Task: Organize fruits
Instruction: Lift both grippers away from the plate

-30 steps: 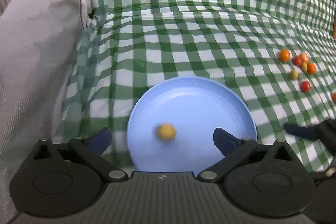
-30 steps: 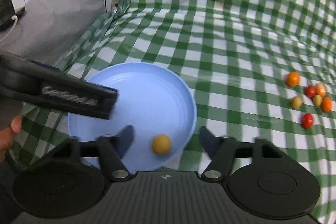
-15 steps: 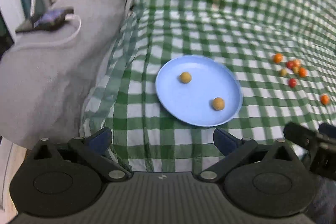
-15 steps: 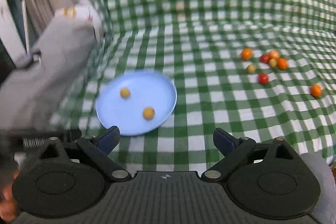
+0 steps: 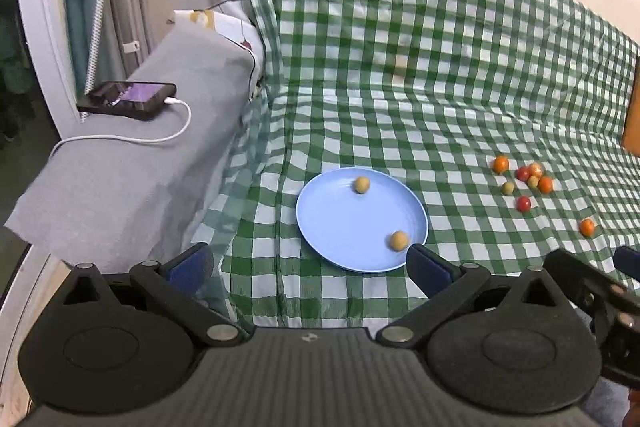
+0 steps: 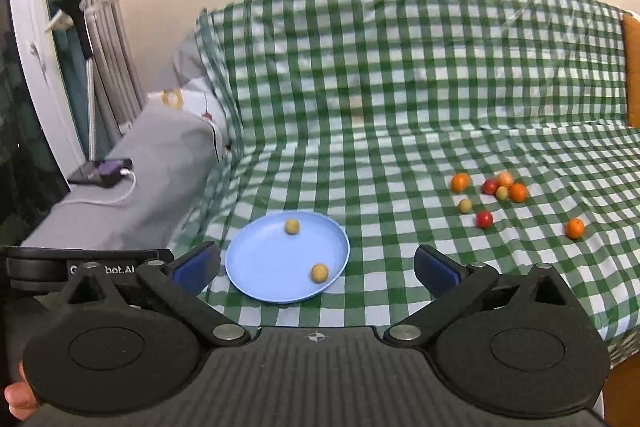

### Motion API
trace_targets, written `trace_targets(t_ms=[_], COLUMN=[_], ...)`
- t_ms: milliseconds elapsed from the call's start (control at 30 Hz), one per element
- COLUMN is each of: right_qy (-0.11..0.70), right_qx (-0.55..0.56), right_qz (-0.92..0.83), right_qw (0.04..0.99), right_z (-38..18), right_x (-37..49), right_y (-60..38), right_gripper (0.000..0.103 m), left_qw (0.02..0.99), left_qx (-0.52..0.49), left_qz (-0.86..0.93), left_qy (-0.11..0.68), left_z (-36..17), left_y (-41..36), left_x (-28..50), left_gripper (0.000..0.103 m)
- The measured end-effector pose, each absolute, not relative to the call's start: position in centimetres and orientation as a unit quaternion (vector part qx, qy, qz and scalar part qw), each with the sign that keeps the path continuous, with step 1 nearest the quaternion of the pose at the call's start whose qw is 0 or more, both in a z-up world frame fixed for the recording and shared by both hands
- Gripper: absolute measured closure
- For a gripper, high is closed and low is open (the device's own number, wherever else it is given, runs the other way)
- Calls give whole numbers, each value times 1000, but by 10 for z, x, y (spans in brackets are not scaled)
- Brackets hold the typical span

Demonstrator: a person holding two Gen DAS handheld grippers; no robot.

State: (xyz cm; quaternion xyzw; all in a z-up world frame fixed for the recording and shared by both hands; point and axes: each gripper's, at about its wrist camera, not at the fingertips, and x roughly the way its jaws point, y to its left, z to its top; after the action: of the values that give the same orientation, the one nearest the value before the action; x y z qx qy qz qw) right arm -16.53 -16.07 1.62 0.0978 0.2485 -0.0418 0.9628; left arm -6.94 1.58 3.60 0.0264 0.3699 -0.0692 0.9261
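Note:
A blue plate lies on the green checked cloth and holds two yellow fruits, also in the right wrist view. Several small orange, red and yellow fruits lie in a loose group on the cloth to the right, with one orange fruit apart. My left gripper is open and empty, held back from the plate's near edge. My right gripper is open and empty, also held back from the plate.
A grey sofa arm on the left carries a phone on a white cable. The checked cloth covers seat and backrest. The right gripper's body shows at the left view's right edge.
Both grippers have pulled back and up from the plate, which now looks small and far. A second yellow fruit lies on the plate; both grippers stay open.

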Motion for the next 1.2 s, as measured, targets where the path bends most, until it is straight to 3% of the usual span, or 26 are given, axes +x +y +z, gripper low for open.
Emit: trace_targets(t_ms=[433, 1200], right_qy=[235, 260], right_qx=[121, 127], right_qz=[-39, -30], right_qw=[964, 957], right_z=[15, 1], right_x=[-203, -188], right_y=[-168, -170], right_gripper=[1, 1], left_qw=[925, 915], left_qx=[59, 59], left_qz=[-87, -74], left_qy=[365, 393], left_z=[36, 21], left_y=[0, 6], left_x=[-108, -91], left_gripper=[0, 0])
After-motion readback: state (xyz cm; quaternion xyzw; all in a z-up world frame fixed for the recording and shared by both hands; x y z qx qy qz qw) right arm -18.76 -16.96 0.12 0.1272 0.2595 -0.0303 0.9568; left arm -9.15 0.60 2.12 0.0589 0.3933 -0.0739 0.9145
